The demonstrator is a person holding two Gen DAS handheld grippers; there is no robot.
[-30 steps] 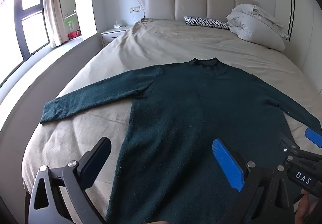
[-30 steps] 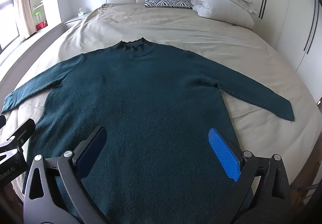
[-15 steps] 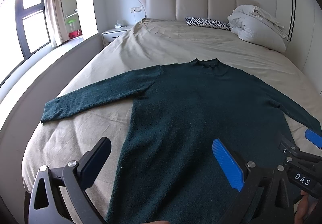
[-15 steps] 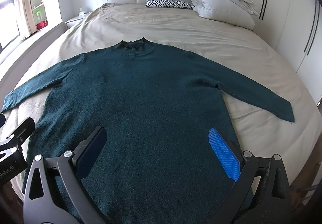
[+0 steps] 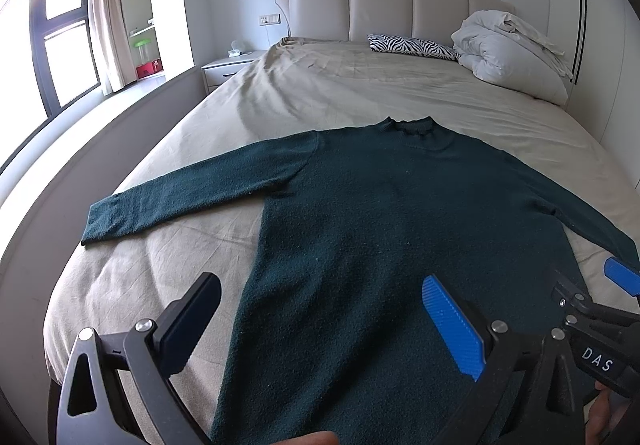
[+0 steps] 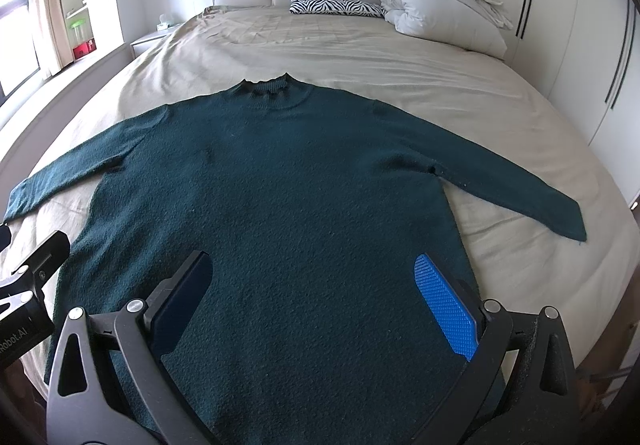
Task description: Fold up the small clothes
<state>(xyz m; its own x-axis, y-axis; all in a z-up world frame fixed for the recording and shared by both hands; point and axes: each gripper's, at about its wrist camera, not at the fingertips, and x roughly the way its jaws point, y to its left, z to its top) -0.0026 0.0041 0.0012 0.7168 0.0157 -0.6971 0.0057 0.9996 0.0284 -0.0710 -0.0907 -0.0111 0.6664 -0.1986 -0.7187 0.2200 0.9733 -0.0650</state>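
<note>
A dark green sweater [image 5: 400, 229] [image 6: 280, 197] lies flat on the beige bed [image 5: 340, 93] [image 6: 360, 53], collar toward the headboard and both sleeves spread out sideways. My left gripper [image 5: 320, 315] hovers open over the sweater's lower left part, one finger past its left edge, nothing between its fingers. My right gripper [image 6: 316, 297] hangs open above the sweater's lower middle, also empty. The right gripper shows at the right edge of the left wrist view, and the left gripper at the left edge of the right wrist view. The hem is hidden behind the gripper frames.
A white bundled duvet [image 5: 512, 49] [image 6: 440, 13] and a zebra pillow [image 5: 412, 45] [image 6: 332, 5] lie by the padded headboard [image 5: 380, 1]. A nightstand [image 5: 228, 67] stands left of the bed, a window [image 5: 60, 45] beyond it. Wardrobe doors [image 6: 600, 45] run along the right.
Both views have shifted very slightly; the sweater lies as before and both grippers stay open and empty.
</note>
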